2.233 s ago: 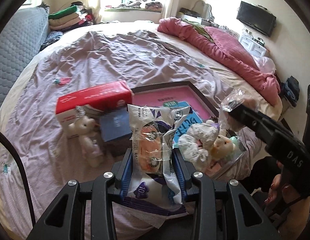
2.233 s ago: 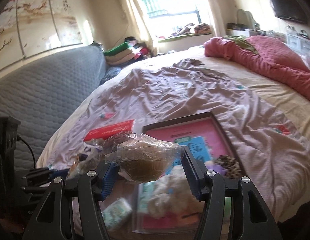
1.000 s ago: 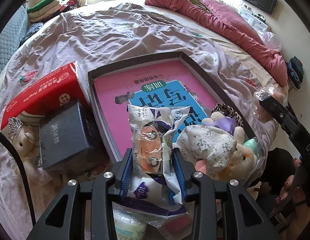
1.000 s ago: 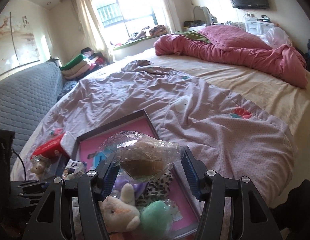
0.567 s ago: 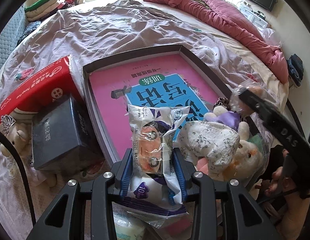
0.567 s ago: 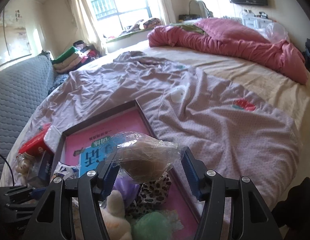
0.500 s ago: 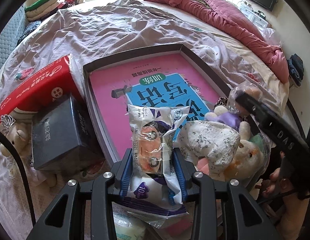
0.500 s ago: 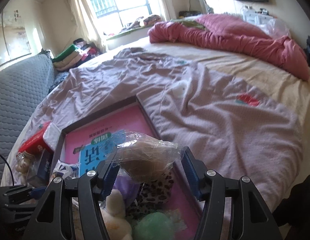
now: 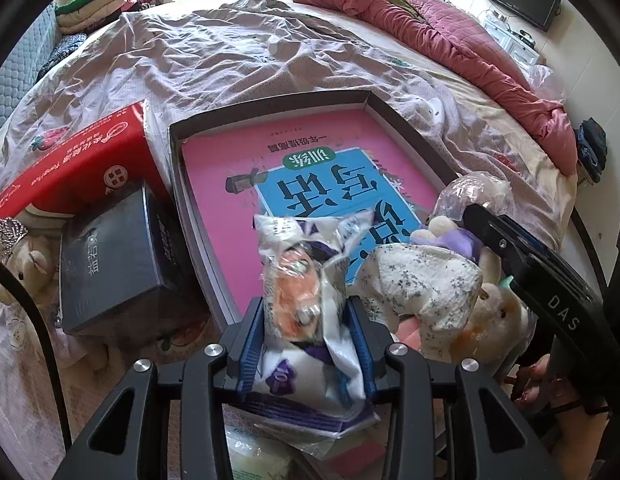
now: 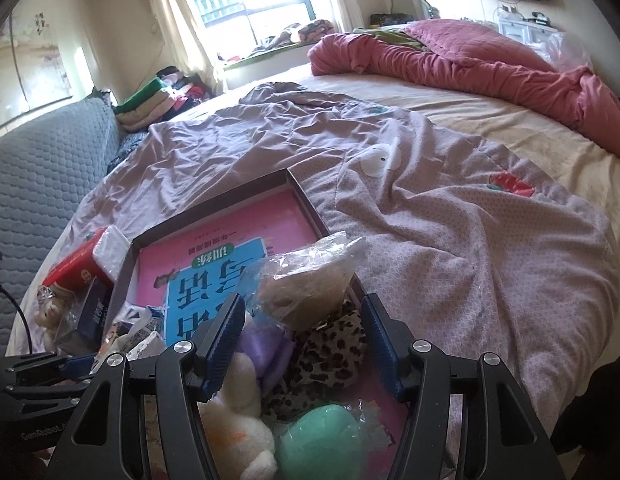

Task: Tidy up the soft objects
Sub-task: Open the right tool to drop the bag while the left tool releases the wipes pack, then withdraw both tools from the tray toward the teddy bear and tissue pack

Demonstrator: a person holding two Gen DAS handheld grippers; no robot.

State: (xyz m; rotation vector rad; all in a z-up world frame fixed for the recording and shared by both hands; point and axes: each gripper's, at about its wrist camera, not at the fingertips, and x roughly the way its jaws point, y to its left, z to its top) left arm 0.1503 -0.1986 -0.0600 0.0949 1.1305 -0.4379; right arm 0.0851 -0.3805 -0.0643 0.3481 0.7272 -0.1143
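Note:
My left gripper [image 9: 306, 322] is shut on a white and purple packet [image 9: 306, 268] with an orange thing inside, held over the near end of a dark shallow tray [image 9: 270, 106]. A pink and blue book lies in the tray. My right gripper [image 10: 304, 320] is shut on a brown soft toy in a clear bag [image 10: 310, 292], which sits out at its fingertips. Under it in the tray's near corner lie a leopard-print piece [image 10: 329, 356], a purple toy [image 10: 266, 344], a cream plush [image 10: 238, 420] and a green ball [image 10: 321, 444]. A white speckled plush [image 9: 421, 284] lies beside them.
Left of the tray stand a red tissue box [image 9: 82, 168] and a dark box [image 9: 110, 260], with a small bear [image 9: 26, 256] beside them. Wrinkled lilac bedding [image 10: 449, 240] spreads beyond, with a pink quilt [image 10: 489, 64] at the far side. A person's hand [image 9: 537, 384] shows at lower right.
The right gripper has come down with the bagged toy, in over the tray's near right corner. The bag now sits further out, baring the left pad's tip. The left gripper has stayed put.

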